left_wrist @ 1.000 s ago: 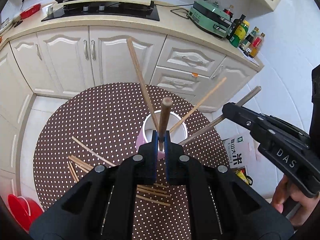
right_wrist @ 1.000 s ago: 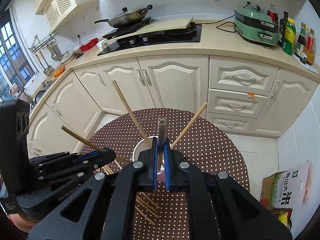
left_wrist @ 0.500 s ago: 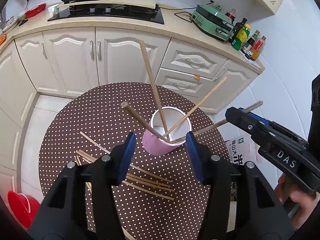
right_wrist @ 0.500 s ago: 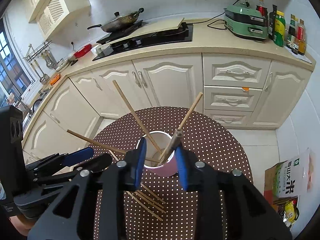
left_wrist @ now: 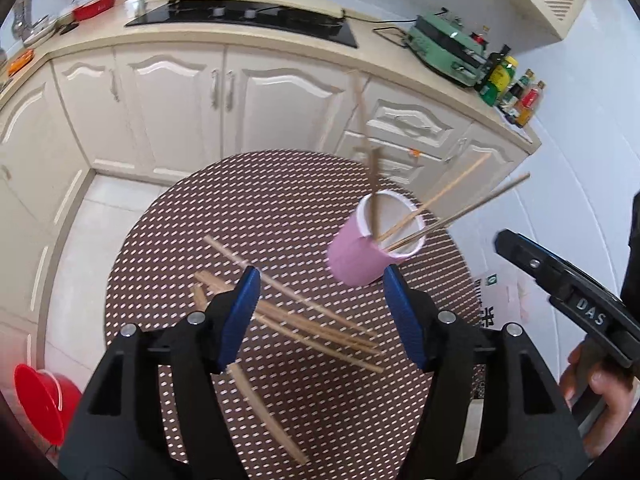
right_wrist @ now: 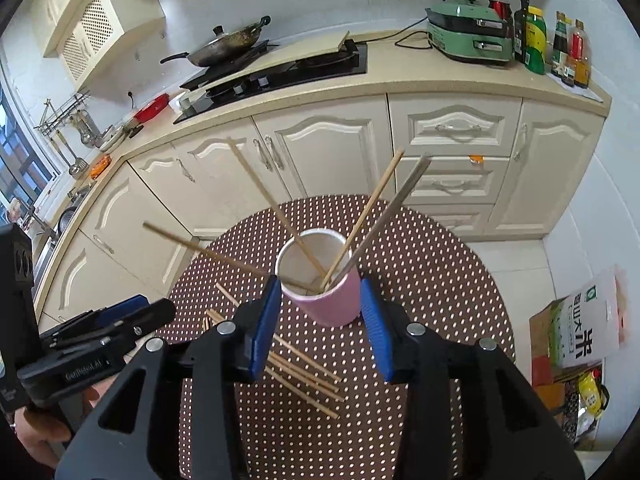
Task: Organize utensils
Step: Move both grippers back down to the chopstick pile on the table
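Both grippers, left [left_wrist: 320, 316] and right [right_wrist: 316, 324], had just been opening, jaws apart and holding nothing. The pink cup [right_wrist: 324, 300], mid-frame, held four chopsticks; loose chopsticks [left_wrist: 316, 328] lay lower centre on the dotted table [left_wrist: 248, 200]. A careless reach could tip the cup — sticks lean outward. Legible: "DAS", right edge.

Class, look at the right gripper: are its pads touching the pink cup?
Apart. The right wrist view shows the right gripper open, each blue pad standing clear of the pink cup.
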Tool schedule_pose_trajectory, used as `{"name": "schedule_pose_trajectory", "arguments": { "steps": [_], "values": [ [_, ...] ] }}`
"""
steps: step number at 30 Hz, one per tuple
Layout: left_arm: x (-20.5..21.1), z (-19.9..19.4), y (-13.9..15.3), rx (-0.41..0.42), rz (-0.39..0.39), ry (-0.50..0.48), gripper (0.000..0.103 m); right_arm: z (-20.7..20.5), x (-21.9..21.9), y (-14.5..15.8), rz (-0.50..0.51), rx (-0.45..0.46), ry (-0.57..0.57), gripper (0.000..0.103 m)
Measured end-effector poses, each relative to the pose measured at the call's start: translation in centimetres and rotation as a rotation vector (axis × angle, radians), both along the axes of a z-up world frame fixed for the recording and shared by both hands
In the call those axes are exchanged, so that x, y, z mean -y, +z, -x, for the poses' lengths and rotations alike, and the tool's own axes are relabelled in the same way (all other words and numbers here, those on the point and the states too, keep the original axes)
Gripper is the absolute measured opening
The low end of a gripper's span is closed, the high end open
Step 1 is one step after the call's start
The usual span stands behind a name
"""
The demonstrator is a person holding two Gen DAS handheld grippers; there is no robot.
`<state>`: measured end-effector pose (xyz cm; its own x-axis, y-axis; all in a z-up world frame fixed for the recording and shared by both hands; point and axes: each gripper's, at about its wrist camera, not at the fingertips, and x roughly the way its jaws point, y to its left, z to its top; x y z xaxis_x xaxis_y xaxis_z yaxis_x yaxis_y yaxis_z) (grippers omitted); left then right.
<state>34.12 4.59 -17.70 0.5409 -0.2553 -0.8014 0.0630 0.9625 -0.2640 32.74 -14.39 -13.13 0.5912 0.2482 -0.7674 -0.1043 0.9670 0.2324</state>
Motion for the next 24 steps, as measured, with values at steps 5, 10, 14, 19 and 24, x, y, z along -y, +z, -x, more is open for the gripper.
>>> {"name": "schedule_pose_trajectory", "arguments": {
  "steps": [5,10,14,19,24],
  "values": [
    [-2.8,0.7,-2.2,-0.054,-0.006,0.047,0.063,1.0,-1.8,-1.6,-0.014,-0.041,0.026,0.039],
    [-5.0,1.4,-5.0,-0.122,-0.006,0.085,0.063,1.8,-4.2,-3.9,-0.021,-0.094,0.077,0.039],
    [-5.9,2.0,-7.6,-0.182,-0.019,0.100,0.063,2.1,-5.6,-5.6,-0.022,-0.133,0.115,0.039],
    [-6.6,2.5,-10.8,-0.253,-0.053,0.121,0.063,2.2,-7.0,-7.6,-0.018,-0.179,0.165,0.039],
    [-6.9,2.5,-14.0,-0.330,-0.101,0.145,0.063,2.4,-8.4,-9.4,-0.009,-0.217,0.204,0.039]
  ]
}}
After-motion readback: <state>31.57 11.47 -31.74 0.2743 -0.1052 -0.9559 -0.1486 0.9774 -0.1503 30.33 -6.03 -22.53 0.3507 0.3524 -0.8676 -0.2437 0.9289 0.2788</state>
